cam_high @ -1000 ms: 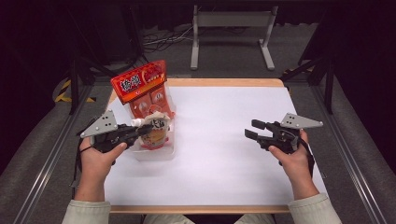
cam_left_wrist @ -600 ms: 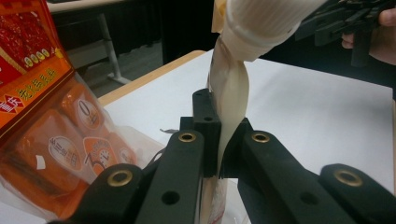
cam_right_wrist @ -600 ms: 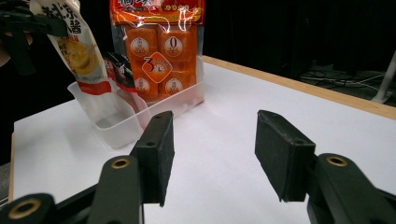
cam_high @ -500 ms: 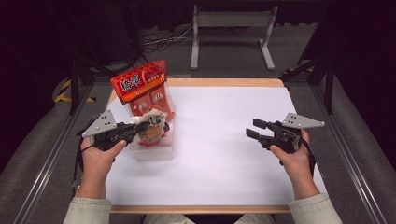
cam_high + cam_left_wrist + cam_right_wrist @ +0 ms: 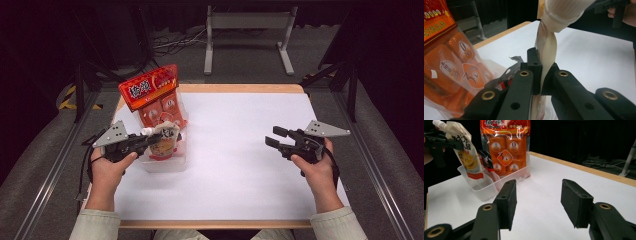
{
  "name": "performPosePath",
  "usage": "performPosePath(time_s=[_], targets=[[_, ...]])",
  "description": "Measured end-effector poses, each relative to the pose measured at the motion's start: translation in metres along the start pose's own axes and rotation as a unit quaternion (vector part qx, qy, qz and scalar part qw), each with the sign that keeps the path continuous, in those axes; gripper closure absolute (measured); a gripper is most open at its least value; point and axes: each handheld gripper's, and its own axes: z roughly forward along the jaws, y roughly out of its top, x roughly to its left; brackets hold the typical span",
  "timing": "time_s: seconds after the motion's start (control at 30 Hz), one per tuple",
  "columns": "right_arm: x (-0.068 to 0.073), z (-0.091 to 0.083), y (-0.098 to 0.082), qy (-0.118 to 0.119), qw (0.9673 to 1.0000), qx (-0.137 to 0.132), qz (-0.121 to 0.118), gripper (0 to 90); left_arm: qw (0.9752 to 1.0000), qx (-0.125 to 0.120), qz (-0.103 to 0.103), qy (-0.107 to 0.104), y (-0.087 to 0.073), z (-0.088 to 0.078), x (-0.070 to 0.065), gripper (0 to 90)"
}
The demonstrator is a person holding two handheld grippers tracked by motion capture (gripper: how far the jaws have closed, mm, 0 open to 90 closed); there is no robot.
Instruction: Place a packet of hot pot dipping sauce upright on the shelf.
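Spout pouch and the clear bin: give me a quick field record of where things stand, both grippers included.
left gripper: shut on the spout pouch's neck, just below the white cap
spout pouch: upright, lower end inside the bin
bin: clear plastic, on the table's left side
orange snack bag: standing in the bin's far end, behind the pouch
small dark packet: in the bin between pouch and bag
right gripper: open, nothing between its jaws, over the white table away from the bin
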Motion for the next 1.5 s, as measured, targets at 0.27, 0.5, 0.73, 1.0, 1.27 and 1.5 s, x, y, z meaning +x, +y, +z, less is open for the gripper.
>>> performPosePath(time_s=[0.27,0.5,0.73,1.0,1.27,1.5], targets=[[0.000,0.000,0.000,0.002,1.0000,-0.002,0.002,47.0,0.9998,0.017,-0.007,-0.008,-0.010,0.002,0.005,88.4],[0.001,0.000,0.000,0.005,1.0000,-0.003,0.001,46.8,0.9996,0.021,-0.019,-0.007,-0.019,0.006,0.007,88.2],[0.001,0.000,0.001,0.007,1.0000,-0.004,0.000,46.6,0.9990,0.032,-0.032,-0.009,-0.028,0.010,0.007,88.2],[0.001,0.001,0.001,0.011,0.9999,-0.007,0.000,46.4,0.9985,0.041,-0.035,-0.009,-0.033,0.013,0.006,88.1],[0.002,0.002,0.001,0.011,0.9999,-0.006,0.001,46.2,0.9980,0.050,-0.039,-0.002,-0.036,0.011,0.006,86.5],[0.002,0.002,0.001,0.013,0.9999,-0.006,0.001,45.5,0.9975,0.037,-0.058,0.018,-0.035,0.002,0.007,58.8]])
